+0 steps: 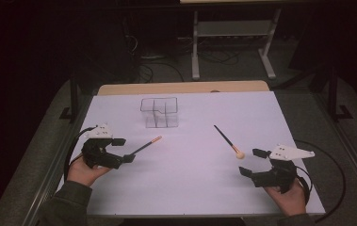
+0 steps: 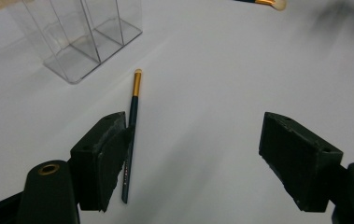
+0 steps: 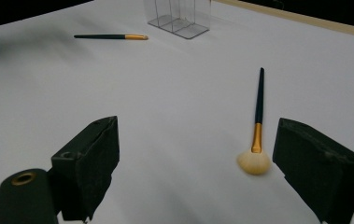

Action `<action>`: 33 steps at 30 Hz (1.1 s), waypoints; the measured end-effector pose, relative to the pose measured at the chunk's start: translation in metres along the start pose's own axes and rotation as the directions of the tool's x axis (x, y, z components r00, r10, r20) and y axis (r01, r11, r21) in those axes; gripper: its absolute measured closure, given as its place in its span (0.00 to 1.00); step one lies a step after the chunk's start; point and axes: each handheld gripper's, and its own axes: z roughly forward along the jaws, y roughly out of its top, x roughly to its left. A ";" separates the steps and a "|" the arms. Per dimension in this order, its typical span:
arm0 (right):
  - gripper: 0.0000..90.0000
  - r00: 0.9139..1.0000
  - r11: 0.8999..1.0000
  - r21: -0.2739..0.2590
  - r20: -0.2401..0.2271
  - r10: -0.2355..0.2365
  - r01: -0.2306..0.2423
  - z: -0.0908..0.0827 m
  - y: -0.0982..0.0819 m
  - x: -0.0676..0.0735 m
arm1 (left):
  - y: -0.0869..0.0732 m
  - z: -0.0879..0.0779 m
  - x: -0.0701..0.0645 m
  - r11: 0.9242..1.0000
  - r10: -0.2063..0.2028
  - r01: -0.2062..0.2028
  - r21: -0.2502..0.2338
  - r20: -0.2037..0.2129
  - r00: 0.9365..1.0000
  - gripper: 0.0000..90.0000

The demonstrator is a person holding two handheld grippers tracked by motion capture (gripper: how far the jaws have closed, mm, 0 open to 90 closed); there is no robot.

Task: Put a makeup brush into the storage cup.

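High view: a white bench [image 1: 185, 188] carries two makeup brushes and a clear divided organiser [image 1: 160, 112], which stands upright toward the far middle of the surface. The left gripper [image 1: 125, 149] is held in the person's left hand [image 1: 84, 170] at the near left; its jaws stand wide apart with nothing pressed between the pads. A thin brush [image 1: 147, 144] with a dark handle and a gold ferrule lies flat on the bench, its handle end at the left gripper's jaws and its tip pointing toward the organiser.

Left gripper view: the thin brush [image 2: 131, 135] lies just beside the inner face of the left-hand jaw, running away from the camera toward the organiser [image 2: 79, 39]; whether handle and jaw touch cannot be told. Bare bench lies between the brush tip and the organiser.

Right gripper view: the right gripper [image 3: 195, 168] is likewise open and holds nothing. A fan-headed powder brush [image 3: 257, 128] lies flat just inside the right-hand jaw, pale bristles nearest the camera, dark handle pointing away. The thin brush [image 3: 111, 36] and the organiser [image 3: 179, 16] appear farther off, well apart from this gripper.

In the high view the powder brush [image 1: 228, 141] rests between the organiser and the right gripper [image 1: 254, 162], with the two brushes well apart from each other.
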 end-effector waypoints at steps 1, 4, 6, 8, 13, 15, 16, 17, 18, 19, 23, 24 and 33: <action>0.16 1.000 1.000 0.000 0.000 0.000 0.000 0.000 0.000 0.000 | 0.001 0.000 0.001 1.000 0.007 -0.007 0.008 -0.001 1.000 0.26; 0.16 1.000 1.000 -0.005 0.000 -0.003 0.003 -0.001 0.000 0.000 | 0.005 0.003 0.003 1.000 0.005 -0.005 0.018 -0.003 1.000 0.26; 0.16 1.000 1.000 -0.008 -0.002 -0.003 0.003 -0.001 0.001 0.000 | 0.008 0.006 0.005 1.000 0.004 -0.004 0.030 -0.004 1.000 0.26; 0.16 1.000 1.000 -0.006 -0.002 -0.006 0.006 0.000 0.002 0.000 | 0.014 0.010 0.009 0.999 0.004 -0.004 0.047 -0.006 1.000 0.26; 0.16 1.000 1.000 -0.003 -0.005 -0.014 0.014 0.000 0.002 0.001 | 0.022 0.017 0.016 0.997 0.006 -0.005 0.077 -0.011 1.000 0.29; 0.16 1.000 1.000 -0.003 -0.005 -0.013 0.013 0.000 0.002 0.001 | 0.023 0.019 0.017 0.997 0.004 -0.003 0.083 -0.014 1.000 0.29; 0.16 1.000 1.000 -0.003 -0.006 -0.012 0.012 0.000 0.002 0.001 | 0.025 0.021 0.019 0.996 0.005 -0.004 0.091 -0.013 1.000 0.29; 0.16 1.000 1.000 -0.003 -0.006 -0.012 0.012 0.000 0.002 0.001 | 0.027 0.023 0.021 0.994 0.019 -0.017 0.106 -0.016 1.000 0.30; 0.16 1.000 1.000 -0.004 -0.006 -0.013 0.013 0.000 0.002 0.001 | 0.027 0.023 0.021 0.994 0.019 -0.017 0.106 -0.016 1.000 0.31; 0.16 1.000 1.000 -0.005 -0.006 -0.014 0.014 0.000 0.002 0.000 | 0.029 0.026 0.023 0.994 0.007 -0.005 0.108 -0.016 1.000 0.31; 0.16 1.000 1.000 -0.006 -0.010 -0.014 0.014 0.000 0.002 0.000 | 0.031 0.032 0.027 0.992 0.013 -0.011 0.129 -0.017 1.000 0.32; 0.16 1.000 1.000 -0.006 -0.010 -0.015 0.014 0.000 0.002 0.000 | 0.032 0.034 0.028 0.990 0.008 -0.006 0.141 -0.016 1.000 0.33; 0.16 1.000 1.000 -0.006 -0.016 -0.012 0.012 0.000 0.002 -0.001 | 0.040 0.044 0.036 0.983 0.013 -0.009 0.181 -0.019 1.000 0.36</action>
